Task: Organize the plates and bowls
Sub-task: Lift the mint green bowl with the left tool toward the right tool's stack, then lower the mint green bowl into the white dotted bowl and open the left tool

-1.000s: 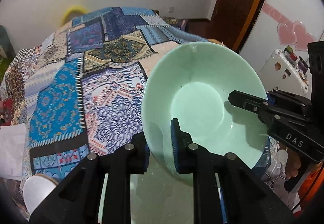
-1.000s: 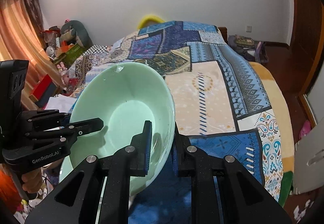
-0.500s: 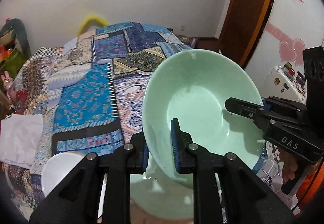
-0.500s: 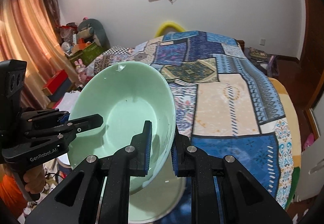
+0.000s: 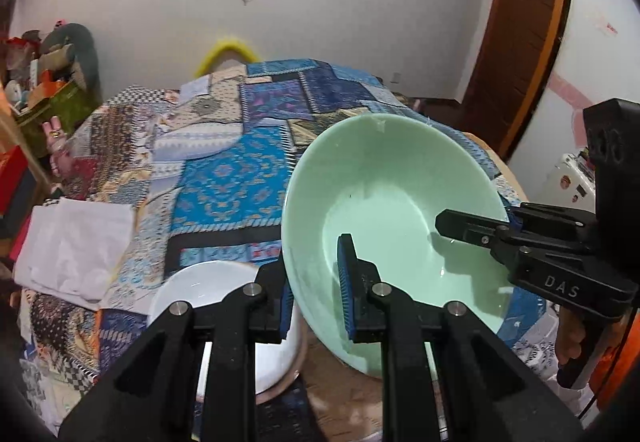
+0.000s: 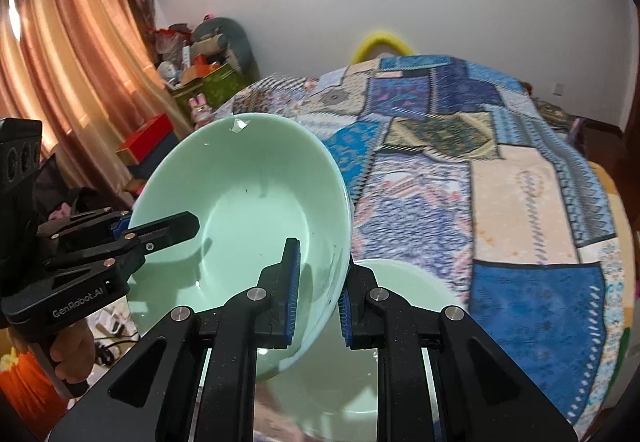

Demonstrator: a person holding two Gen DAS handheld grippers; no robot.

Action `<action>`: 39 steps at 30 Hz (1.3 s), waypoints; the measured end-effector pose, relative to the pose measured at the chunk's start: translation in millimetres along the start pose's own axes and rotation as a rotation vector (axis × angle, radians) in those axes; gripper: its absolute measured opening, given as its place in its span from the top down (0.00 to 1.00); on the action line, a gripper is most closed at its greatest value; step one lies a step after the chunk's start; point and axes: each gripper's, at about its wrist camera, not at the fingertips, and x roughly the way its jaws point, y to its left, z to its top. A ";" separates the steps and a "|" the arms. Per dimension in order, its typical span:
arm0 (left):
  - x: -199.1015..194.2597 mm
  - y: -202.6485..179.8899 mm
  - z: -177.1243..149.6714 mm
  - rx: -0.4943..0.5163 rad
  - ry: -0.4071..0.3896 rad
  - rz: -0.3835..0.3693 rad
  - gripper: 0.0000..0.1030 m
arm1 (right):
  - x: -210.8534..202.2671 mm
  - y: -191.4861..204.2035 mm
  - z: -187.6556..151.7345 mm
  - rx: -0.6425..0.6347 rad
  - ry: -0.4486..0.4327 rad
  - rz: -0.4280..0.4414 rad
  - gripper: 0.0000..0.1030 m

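- The large pale-green glazed bowl is held in the air between both tools, each pinching an opposite side of its rim, so the step in hand looks like carrying it to a stack.
- To do this well, both tools should travel together at the same pace and height; if one leads, the rim can twist out of the blue pads.
- The bowl is tilted, its mouth turned towards both cameras, so I judge it should be levelled before it is lowered.
- Below and ahead of the right gripper lies a second pale-green bowl, partly hidden by the fingers; that seems the likely nest, and the held bowl should come down centred over it.
- Just left of the left gripper sits a white round bowl, near enough to be knocked on the way down.
- Left gripper: jaws nearly closed, clamping the bowl's near wall, one pad inside, one outside.
- Right gripper: likewise narrowed onto the rim, the inner pad inside the bowl and the outer one behind its wall.
- Both tools point forward over the patchwork quilt, roughly level, facing each other across the bowl.
- A small chip or fleck shows on the far rim; what it is cannot be told.
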 end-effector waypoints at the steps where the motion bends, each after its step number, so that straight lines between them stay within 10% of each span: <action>1: -3.1 6.3 -3.7 -0.005 -0.003 0.011 0.82 | 4.0 5.0 -0.3 -0.009 0.008 0.007 0.85; 39: 35.5 128.0 -76.4 -0.196 0.130 0.095 0.83 | 112.6 79.8 -26.6 0.002 0.199 0.127 0.83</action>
